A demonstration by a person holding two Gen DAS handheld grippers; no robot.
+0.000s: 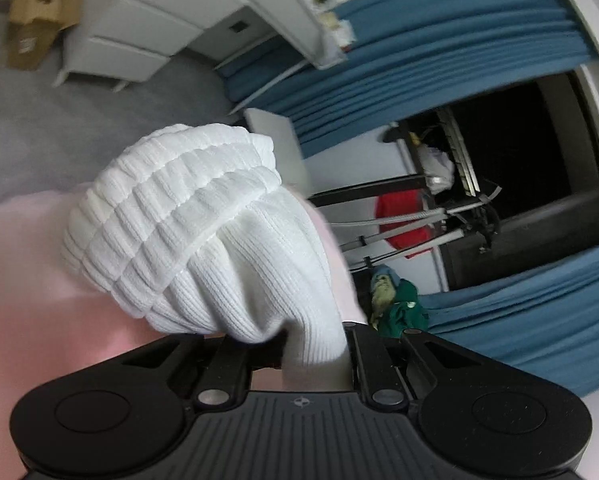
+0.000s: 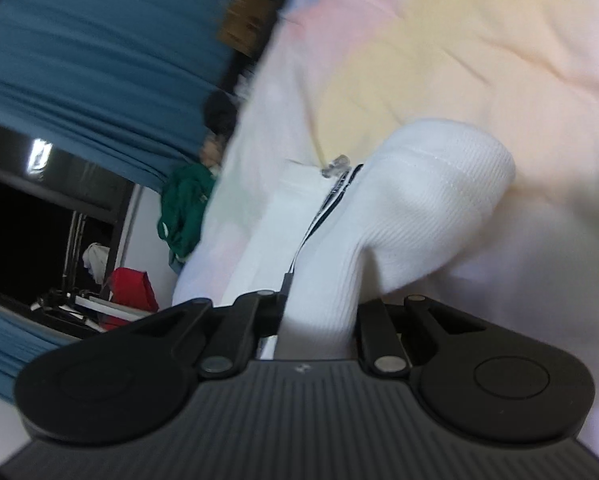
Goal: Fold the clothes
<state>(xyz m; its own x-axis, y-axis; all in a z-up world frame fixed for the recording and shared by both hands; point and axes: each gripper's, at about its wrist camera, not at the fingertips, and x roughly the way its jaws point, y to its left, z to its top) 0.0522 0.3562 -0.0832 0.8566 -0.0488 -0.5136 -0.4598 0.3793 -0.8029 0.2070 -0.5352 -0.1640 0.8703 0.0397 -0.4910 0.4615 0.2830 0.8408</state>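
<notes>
— What does the room hold?
— Blue curtains [image 1: 439, 52] flank a dark window [image 1: 539, 168]; grey carpet [image 1: 59, 120] runs under a white dresser [image 1: 139, 40], with a cardboard box [image 1: 39, 12] beside it.
— And the rest?
— A red bag [image 2: 133, 286] and a green garment [image 2: 187, 204] lie near the pastel bedding [image 2: 459, 40]

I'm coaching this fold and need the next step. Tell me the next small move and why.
Probably draw the two ends apart to flatten the white garment. The left hand-held gripper pinches a bunched ribbed end, the right hand-held gripper clamps another part, and the cloth hangs crumpled over the pastel bedding.
</notes>
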